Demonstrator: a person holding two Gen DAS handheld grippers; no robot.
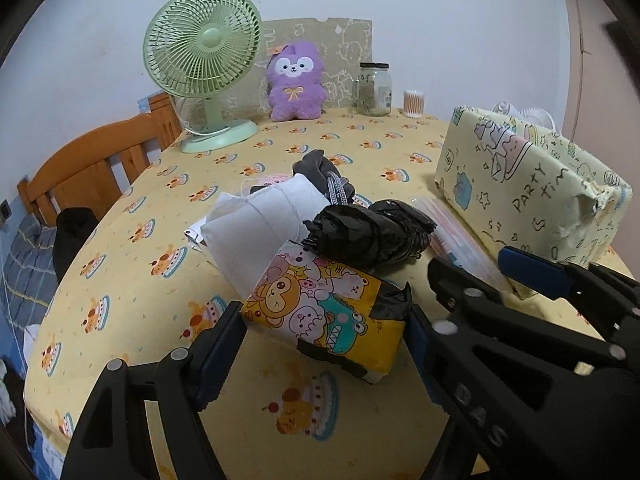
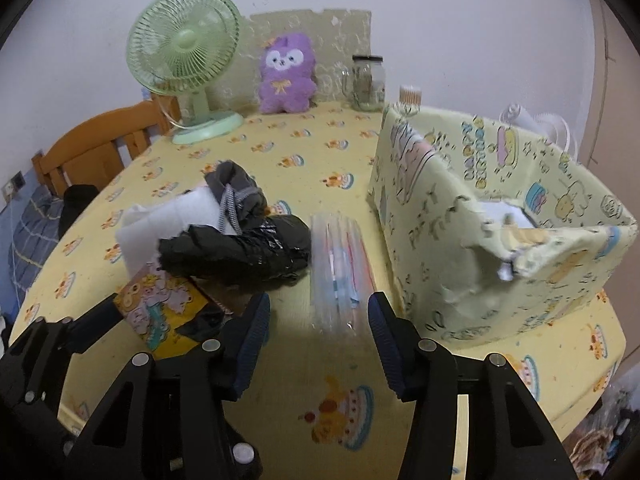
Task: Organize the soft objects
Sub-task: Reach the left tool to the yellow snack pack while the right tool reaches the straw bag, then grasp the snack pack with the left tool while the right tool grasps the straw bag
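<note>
A cartoon-print tissue pack (image 1: 324,316) lies on the yellow tablecloth between the fingers of my left gripper (image 1: 326,328), which closes on its two sides; it shows at lower left in the right wrist view (image 2: 164,304). Behind it lie a white folded cloth (image 1: 260,220), a black plastic bag bundle (image 1: 368,232) and a grey sock bundle (image 1: 320,176). My right gripper (image 2: 318,320) is open around the near end of a clear plastic sleeve (image 2: 340,264). A yellow paper-covered box (image 2: 500,216) stands at right, open on top.
At the back stand a green fan (image 1: 200,64), a purple plush toy (image 1: 294,80), a glass jar (image 1: 374,88) and a cotton swab tub (image 1: 414,103). A wooden chair (image 1: 100,160) is beyond the table's left edge.
</note>
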